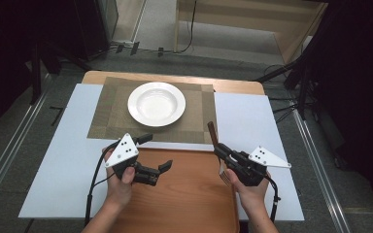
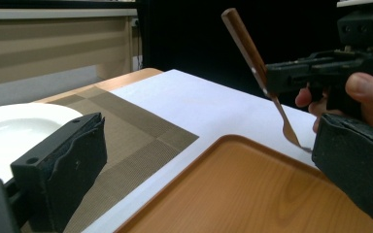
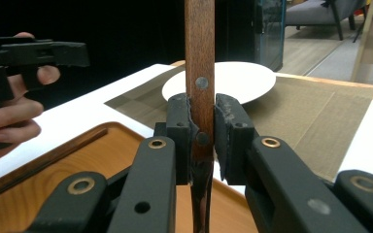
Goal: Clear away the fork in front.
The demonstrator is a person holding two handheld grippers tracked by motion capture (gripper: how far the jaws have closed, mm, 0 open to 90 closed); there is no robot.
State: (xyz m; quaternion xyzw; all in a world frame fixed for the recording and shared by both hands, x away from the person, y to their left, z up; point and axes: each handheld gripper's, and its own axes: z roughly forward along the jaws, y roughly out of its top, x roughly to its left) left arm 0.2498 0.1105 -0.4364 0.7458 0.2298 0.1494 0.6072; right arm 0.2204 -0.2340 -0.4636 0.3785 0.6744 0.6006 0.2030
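Right gripper (image 3: 203,141) clamps fork (image 3: 199,58) handle-up, ready to set near plate (image 1: 156,103); left gripper (image 1: 156,153) jaws wide, empty.

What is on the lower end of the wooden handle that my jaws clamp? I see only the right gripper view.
Observer: It is a fork. In the left gripper view its metal head points down, near the edge of the tray.
Operator: Is the left gripper open or shut?
Observer: Open. In the high view the left gripper has its jaws spread with nothing between them.
Operator: Where does the plate lie on the mat?
Observer: In the high view the plate sits about midway across the placemat, toward its far edge.
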